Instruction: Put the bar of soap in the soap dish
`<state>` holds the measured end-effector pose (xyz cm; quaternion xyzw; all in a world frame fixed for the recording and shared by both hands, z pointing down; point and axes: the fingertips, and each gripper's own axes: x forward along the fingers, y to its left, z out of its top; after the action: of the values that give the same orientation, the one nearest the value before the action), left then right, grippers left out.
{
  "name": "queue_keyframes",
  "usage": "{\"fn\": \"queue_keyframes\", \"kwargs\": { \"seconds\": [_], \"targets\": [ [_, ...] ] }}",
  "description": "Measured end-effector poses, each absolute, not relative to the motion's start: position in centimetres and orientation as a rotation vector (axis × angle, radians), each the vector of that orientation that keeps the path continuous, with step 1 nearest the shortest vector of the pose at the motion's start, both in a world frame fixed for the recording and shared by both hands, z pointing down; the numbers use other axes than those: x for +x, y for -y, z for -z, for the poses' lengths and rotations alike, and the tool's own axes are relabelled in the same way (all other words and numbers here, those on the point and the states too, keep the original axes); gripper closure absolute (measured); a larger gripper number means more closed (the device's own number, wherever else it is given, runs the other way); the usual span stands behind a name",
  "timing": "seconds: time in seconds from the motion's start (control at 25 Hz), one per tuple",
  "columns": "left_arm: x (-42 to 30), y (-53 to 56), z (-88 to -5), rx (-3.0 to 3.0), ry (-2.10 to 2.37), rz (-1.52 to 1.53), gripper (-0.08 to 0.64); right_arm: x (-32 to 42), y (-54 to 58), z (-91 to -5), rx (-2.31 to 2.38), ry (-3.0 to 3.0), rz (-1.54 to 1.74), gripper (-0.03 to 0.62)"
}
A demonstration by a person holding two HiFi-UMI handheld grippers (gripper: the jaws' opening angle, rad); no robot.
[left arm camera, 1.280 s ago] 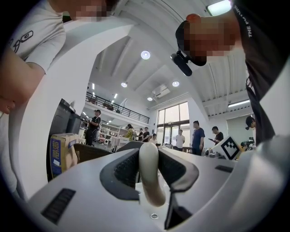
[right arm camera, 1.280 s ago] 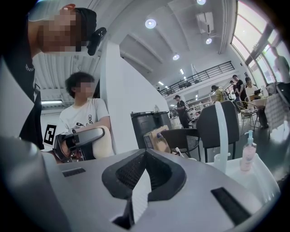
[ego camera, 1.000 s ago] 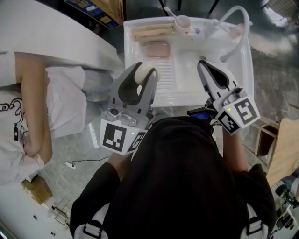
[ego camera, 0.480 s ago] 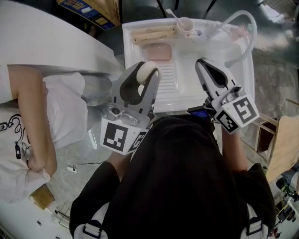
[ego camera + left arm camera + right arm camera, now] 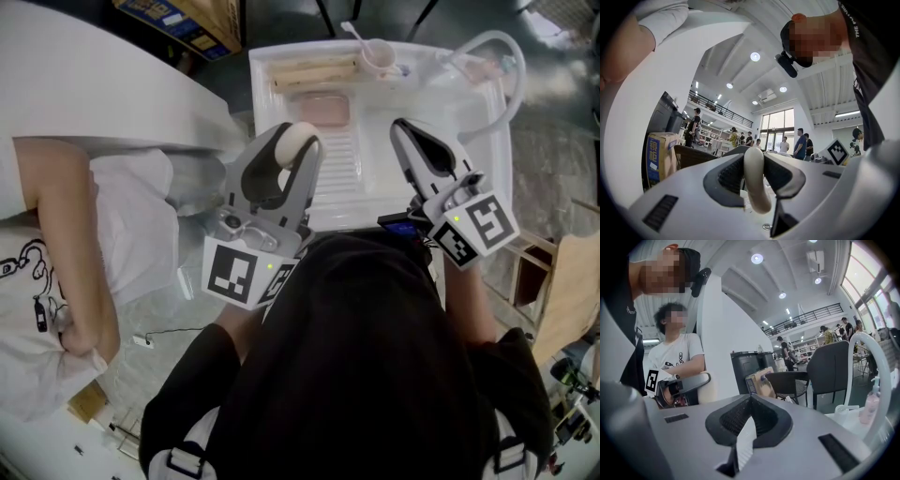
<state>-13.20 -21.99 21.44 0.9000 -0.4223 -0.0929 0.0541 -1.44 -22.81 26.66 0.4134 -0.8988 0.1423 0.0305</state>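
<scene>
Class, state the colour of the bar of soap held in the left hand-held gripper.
Cream-white; the bar of soap shows best in the left gripper view.

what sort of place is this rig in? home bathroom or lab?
Likely a big open lab or workshop hall, not a home: high ceiling with round lights, a railed mezzanine, people standing about, and a white sink.
</scene>
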Motion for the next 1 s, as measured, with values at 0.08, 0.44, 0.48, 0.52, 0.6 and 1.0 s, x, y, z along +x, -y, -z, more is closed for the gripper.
{"fn": "queue_keyframes", "kwargs": {
  "seconds": [0.08,0.44,0.48,0.52,0.6,1.0],
  "targets": [
    [-13.3,22.1,-21.4,2.737,1.278,0.283,0.439,-1.7,22.8,-26.6,1.270,2.769,-0.438,0.571],
    [-14.0,23.3,-21.8,2.720,1.305,0.255,0.439,-1.0,23.1,-26.8,1.291,2.759,-0.453,0.571],
    [-14.0,23.4,-22.0,2.720,1.305,0.248,0.438,-1.0,23.1,-26.9,1.295,2.761,-0.455,0.571],
    [-13.9,23.6,-22.2,2.722,1.303,0.239,0.438,-0.9,23.2,-27.0,1.299,2.762,-0.458,0.571],
    [-13.6,23.8,-22.4,2.722,1.301,0.219,0.439,-0.5,23.2,-27.1,1.304,2.762,-0.469,0.571],
    [-11.9,25.2,-22.7,2.709,1.313,0.191,0.439,0.9,24.9,-27.7,1.273,2.776,-0.509,0.571]
  ]
}}
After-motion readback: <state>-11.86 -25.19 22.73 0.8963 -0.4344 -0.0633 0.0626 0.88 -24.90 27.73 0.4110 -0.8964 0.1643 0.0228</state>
